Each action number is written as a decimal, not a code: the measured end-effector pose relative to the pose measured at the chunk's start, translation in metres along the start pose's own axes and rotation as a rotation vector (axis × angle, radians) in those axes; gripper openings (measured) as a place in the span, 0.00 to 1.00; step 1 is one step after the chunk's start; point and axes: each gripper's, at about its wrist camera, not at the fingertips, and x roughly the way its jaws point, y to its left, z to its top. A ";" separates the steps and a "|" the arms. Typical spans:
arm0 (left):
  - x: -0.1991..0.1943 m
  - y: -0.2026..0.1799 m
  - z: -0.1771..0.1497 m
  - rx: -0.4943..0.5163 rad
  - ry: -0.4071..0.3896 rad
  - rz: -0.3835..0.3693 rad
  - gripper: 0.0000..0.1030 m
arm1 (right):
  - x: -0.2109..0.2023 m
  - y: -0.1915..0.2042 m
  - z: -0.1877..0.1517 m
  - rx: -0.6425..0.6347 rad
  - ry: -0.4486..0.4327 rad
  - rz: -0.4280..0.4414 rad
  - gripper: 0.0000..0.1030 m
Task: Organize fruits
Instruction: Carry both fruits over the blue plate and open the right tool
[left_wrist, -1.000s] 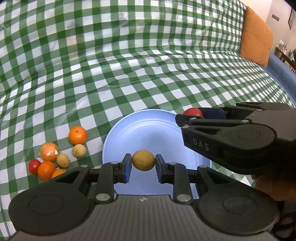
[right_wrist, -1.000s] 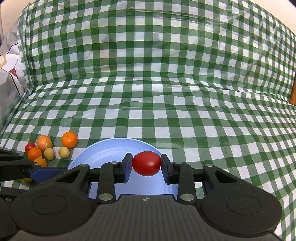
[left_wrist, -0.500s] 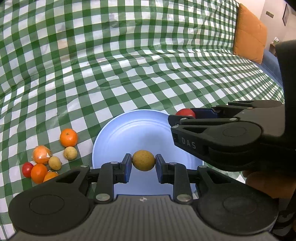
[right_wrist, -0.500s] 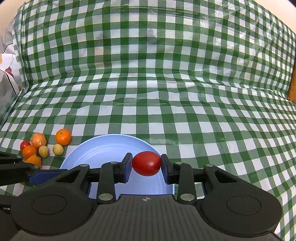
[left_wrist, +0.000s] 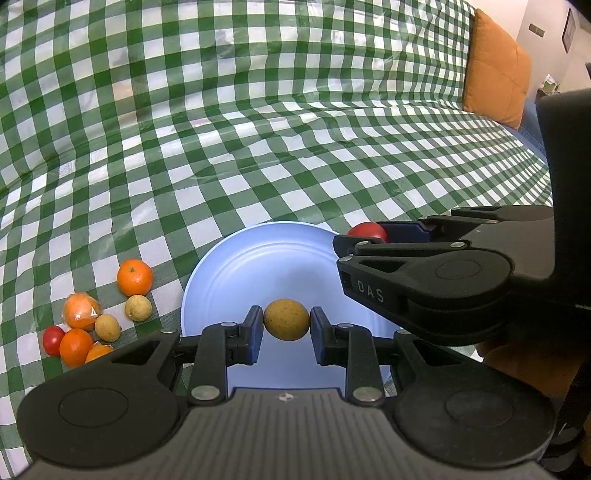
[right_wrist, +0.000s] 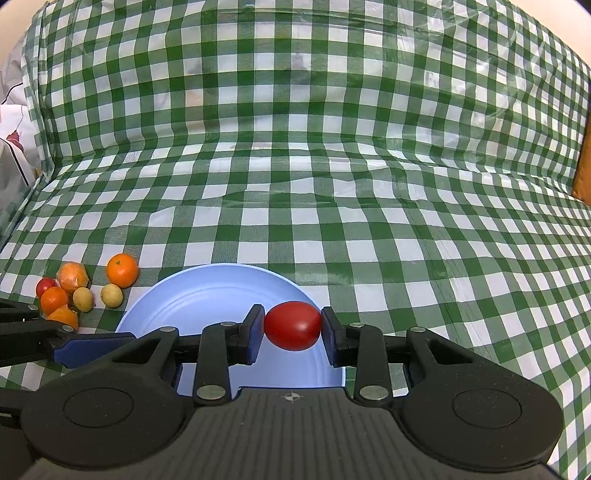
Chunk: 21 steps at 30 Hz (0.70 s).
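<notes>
Fruits in two places: one pinched in each gripper above the blue plate (left_wrist: 221, 280), the rest heaped on the checked cloth (left_wrist: 258, 147) just off the plate's left edge. Left gripper (left_wrist: 286, 320) clamped on a round tan longan (left_wrist: 286, 319), over the plate's near middle. Right gripper (right_wrist: 292, 325) clamped on a glossy red tomato (right_wrist: 292, 325), long axis across the jaws, over the plate's right rim. Plate bare, directly beneath both; likely just lowering and releasing. Loose pile (left_wrist: 96, 317): oranges, longans, one tomato.

Glossy checked plastic cloth (right_wrist: 295, 206) — smooth matt blue plate (right_wrist: 207, 295).
</notes>
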 end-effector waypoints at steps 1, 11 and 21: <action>0.000 0.000 0.000 0.001 0.000 0.000 0.29 | 0.000 0.000 0.000 0.001 0.001 0.000 0.33; -0.001 -0.003 0.001 0.001 -0.006 -0.004 0.29 | 0.000 -0.003 0.000 0.000 0.002 -0.002 0.33; -0.001 -0.004 0.002 0.001 -0.008 -0.004 0.29 | -0.001 -0.003 0.000 -0.001 0.005 -0.003 0.33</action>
